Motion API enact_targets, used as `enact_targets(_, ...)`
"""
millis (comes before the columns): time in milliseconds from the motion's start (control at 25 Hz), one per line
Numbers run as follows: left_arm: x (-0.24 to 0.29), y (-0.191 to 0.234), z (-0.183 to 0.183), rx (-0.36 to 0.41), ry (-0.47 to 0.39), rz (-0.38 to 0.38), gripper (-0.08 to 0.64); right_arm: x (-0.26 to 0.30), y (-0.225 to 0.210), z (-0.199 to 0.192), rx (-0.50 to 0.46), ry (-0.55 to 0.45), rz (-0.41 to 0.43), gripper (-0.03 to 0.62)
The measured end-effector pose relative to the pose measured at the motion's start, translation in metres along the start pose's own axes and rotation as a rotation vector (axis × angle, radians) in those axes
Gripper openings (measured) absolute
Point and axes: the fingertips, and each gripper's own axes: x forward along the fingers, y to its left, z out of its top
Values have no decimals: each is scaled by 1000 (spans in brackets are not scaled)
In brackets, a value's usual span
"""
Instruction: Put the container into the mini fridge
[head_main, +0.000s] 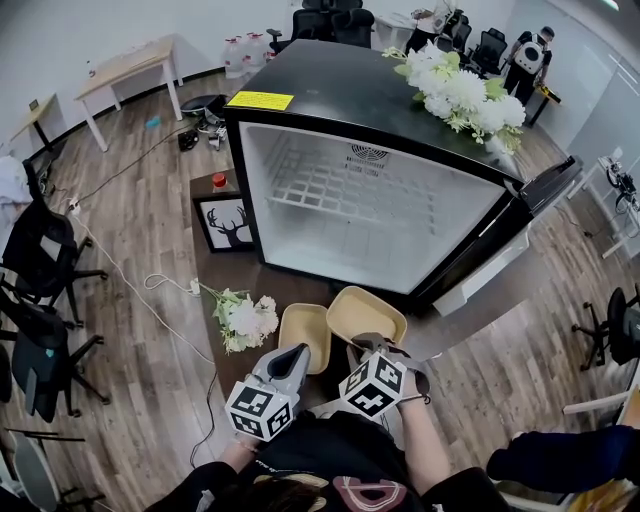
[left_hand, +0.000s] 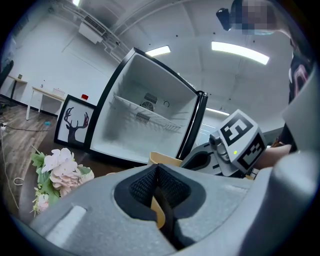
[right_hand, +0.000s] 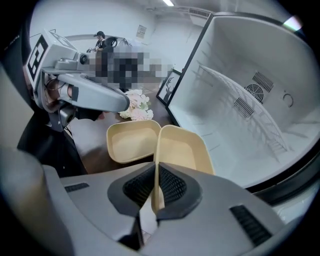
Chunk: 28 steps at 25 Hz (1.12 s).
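Right gripper view: the right gripper (right_hand: 156, 192) is clamped on the near rim of the tan container (right_hand: 182, 152), which is tilted before the open mini fridge (right_hand: 260, 125). The left gripper (left_hand: 157, 192) pinches the rim of the other container (left_hand: 162, 160). The container is likely light, thin and stiff; held by the rim, it may swing.

Fingers (left_hand: 142, 189) of the left gripper (left_hand: 158, 173) tight on beige container (left_hand: 158, 212) rim, open mini fridge (left_hand: 145, 117) beyond.
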Motion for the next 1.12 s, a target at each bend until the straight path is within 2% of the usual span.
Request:
enact_targets(240, 0, -3, 0, -1, 3, -25, 9, -18, -3, 17, -87, -17, 32, 27)
enact_targets(480, 2, -5, -2, 4, 12, -46, 9, -38, -23, 33, -138, -23, -9, 26)
enact_targets(760, 4, -8, -4, 30, 29, -76, 9, -57, -49, 51, -194, -42, -17, 26)
enact_targets(960, 3, -6, -5, 30, 35, -81, 9, -75, -67, 67, -242, -61, -60, 26)
enact_targets(1120, 5, -6, -9, 28, 43, -97, 9, -87, -77, 80, -260, -90, -47, 26)
